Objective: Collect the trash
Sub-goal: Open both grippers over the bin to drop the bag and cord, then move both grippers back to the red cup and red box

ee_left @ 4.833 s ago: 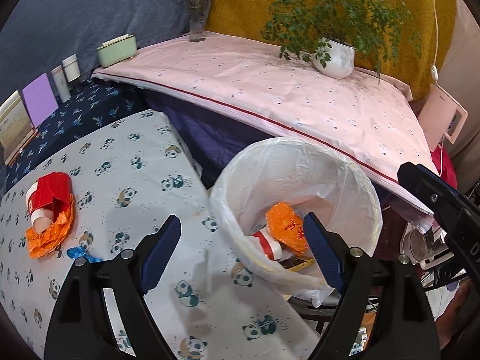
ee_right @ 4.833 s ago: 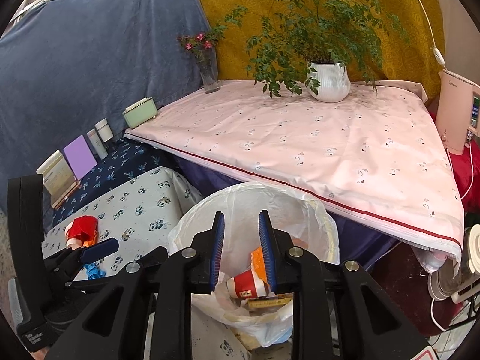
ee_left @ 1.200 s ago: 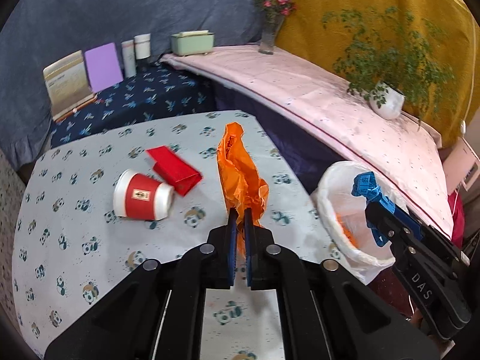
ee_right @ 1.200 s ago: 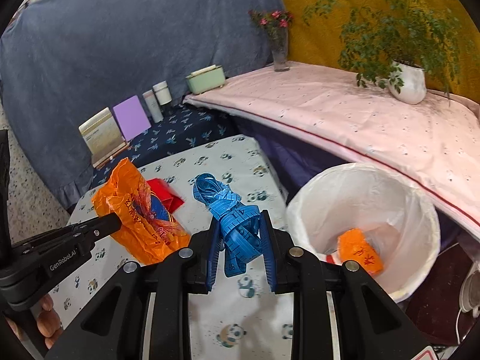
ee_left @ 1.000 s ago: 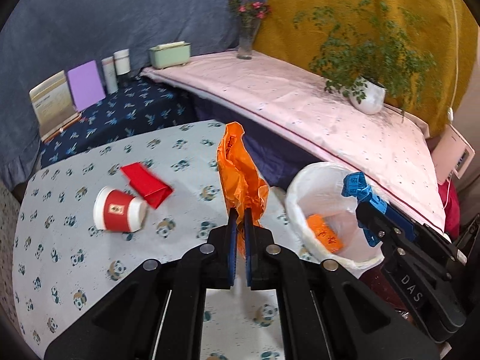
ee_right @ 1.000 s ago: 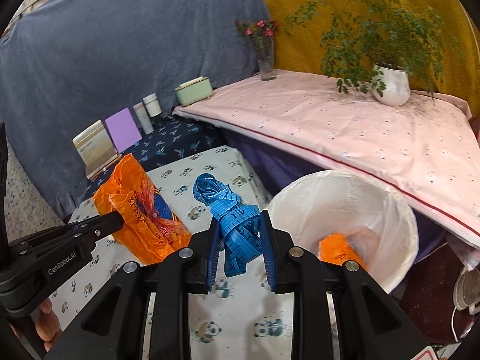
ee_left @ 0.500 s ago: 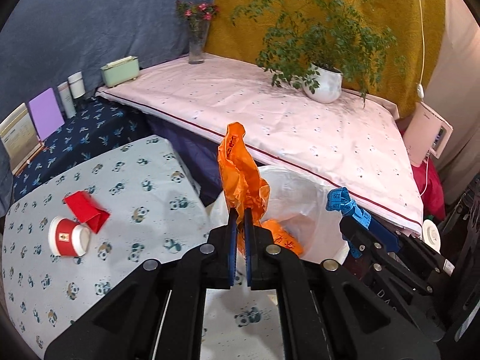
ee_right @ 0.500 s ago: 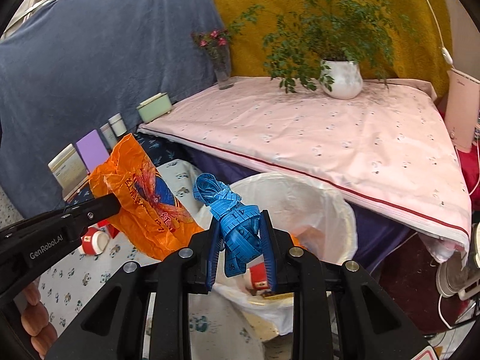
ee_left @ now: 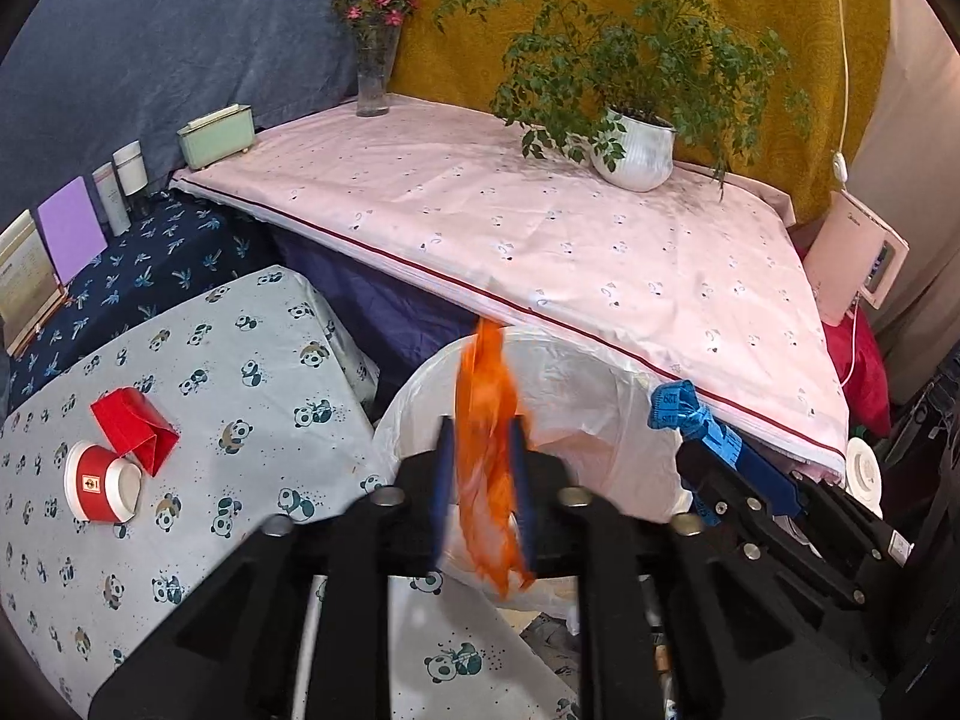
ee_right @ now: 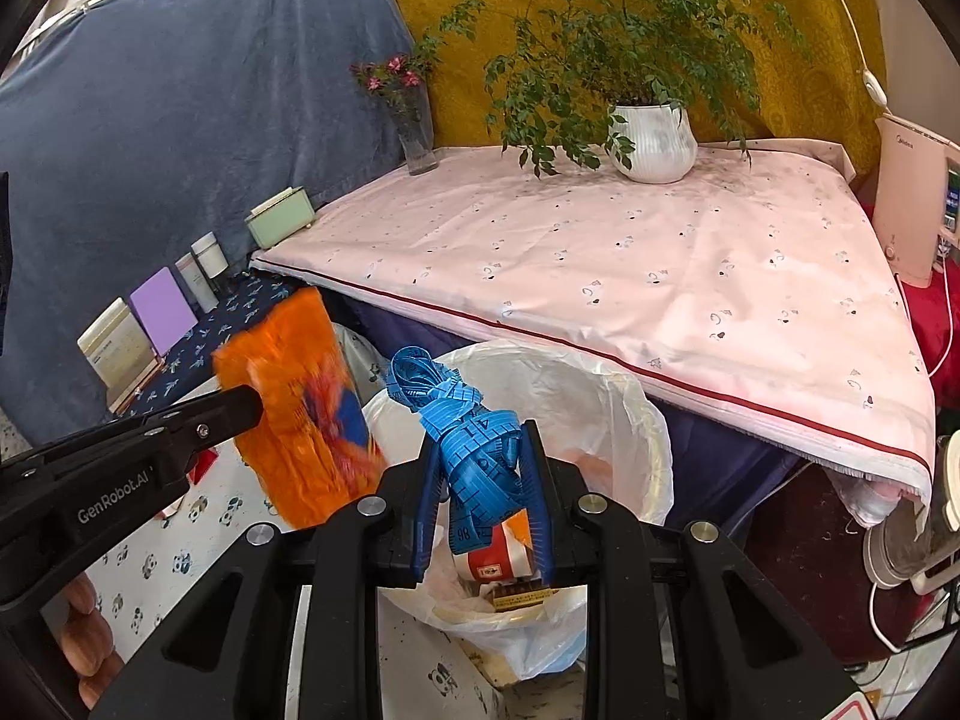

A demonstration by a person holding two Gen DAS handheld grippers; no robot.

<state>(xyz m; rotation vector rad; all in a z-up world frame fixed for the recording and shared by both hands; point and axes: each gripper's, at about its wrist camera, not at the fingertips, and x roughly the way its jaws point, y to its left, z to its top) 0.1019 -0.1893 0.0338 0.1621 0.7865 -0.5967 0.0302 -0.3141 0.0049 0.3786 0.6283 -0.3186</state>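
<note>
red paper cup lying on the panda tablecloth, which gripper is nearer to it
Left. The red paper cup lies just left of the left gripper, whose fingers are opening around a crumpled orange plastic bag. The right gripper is farther right, past the white-lined trash bin.

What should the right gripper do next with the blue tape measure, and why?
Probably open the right gripper and drop the blue tape measure. It is pinched above the white-lined trash bin, where a red paper cup already lies, and the left gripper is opening over the same bin, with the blurred orange plastic bag between its jaws.
</note>
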